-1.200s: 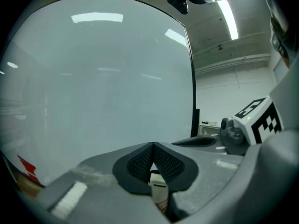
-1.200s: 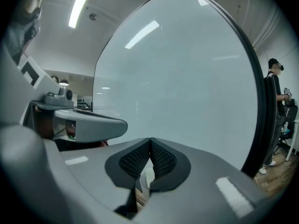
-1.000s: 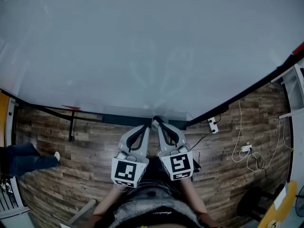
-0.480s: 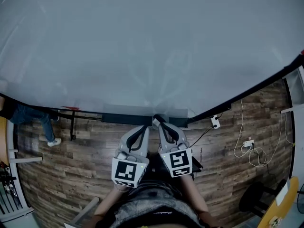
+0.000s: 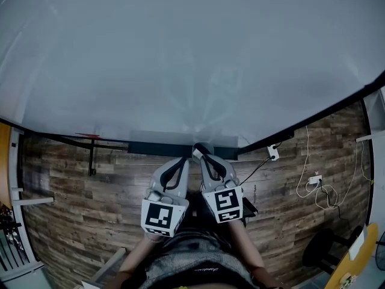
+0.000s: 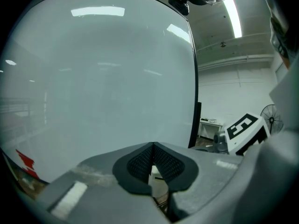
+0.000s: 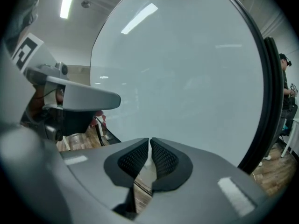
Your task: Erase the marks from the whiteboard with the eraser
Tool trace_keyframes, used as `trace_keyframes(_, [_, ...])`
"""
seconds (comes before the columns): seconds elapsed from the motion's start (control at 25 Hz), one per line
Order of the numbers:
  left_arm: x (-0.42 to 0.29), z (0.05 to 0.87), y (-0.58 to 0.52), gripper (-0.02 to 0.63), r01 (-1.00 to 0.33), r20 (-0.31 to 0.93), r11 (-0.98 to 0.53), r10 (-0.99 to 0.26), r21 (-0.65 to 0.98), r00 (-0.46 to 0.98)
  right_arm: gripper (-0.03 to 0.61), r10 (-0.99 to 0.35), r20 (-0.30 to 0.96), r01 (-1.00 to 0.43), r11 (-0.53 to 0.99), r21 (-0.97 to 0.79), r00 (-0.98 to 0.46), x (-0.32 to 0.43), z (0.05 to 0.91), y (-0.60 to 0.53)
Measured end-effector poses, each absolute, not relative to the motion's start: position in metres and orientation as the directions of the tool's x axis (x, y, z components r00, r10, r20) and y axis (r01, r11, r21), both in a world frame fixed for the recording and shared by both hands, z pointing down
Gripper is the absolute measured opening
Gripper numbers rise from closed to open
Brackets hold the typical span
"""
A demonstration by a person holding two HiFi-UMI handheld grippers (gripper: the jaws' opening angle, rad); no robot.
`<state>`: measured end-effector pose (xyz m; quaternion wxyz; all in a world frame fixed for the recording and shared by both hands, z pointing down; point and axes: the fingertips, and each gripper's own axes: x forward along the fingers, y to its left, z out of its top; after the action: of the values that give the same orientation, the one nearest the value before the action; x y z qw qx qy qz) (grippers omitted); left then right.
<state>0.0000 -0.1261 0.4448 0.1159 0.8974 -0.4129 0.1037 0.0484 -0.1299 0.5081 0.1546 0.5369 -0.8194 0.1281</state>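
Note:
The big whiteboard (image 5: 180,53) fills the upper head view; its surface looks wiped, with only faint smear traces (image 5: 204,95) near the middle bottom. My left gripper (image 5: 184,161) and right gripper (image 5: 198,153) sit side by side just below the board's dark tray ledge (image 5: 156,147). The right one's tip reaches the ledge. In the left gripper view the gripper (image 6: 153,146) is shut, pads touching, nothing between them. The right gripper (image 7: 149,141) also stands shut and empty, facing the board. I cannot make out an eraser.
A red tag (image 5: 90,136) sticks to the board's lower left edge. The board's stand (image 5: 90,161) rises from wood flooring. A power strip (image 5: 272,153) and white cables (image 5: 316,188) lie at the right. A person (image 7: 285,92) stands beyond the board's right edge.
The legs of a person at the far left have walked out of the head view. Both grippers stay almost where they were below the tray ledge.

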Motion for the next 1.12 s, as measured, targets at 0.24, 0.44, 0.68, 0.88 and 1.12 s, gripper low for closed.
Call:
trace_keyframes(0.24, [-0.004,0.446,-0.126,0.0,-0.767,0.28,-0.631,-0.72,0.118,0.635,0.138,-0.807,0.441,-0.9,0.435,-0.008,-0.394,0.044,0.521,-0.132])
trace_keyframes(0.44, [-0.007,0.444,-0.125,0.0,-0.764,0.269,-0.639,-0.724,0.086,0.636,0.164,-0.801,0.461,-0.892,0.451,0.047,-0.381,0.047,0.525,-0.138])
trace_keyframes(0.68, [-0.013,0.442,-0.12,0.0,-0.765,0.257,-0.642,-0.732,0.049,0.631,0.207,-0.76,0.515,-0.863,0.5,0.074,-0.397,0.047,0.538,-0.138])
trace_keyframes(0.88, [-0.015,0.438,-0.118,0.0,-0.778,0.253,-0.624,-0.743,0.073,0.619,0.209,-0.739,0.525,-0.853,0.52,0.047,-0.422,0.048,0.542,-0.139])
trace_keyframes(1.12, [-0.015,0.435,-0.115,0.0,-0.795,0.249,-0.596,-0.757,0.115,0.604,0.173,-0.727,0.528,-0.844,0.536,0.035,-0.44,0.048,0.543,-0.142])
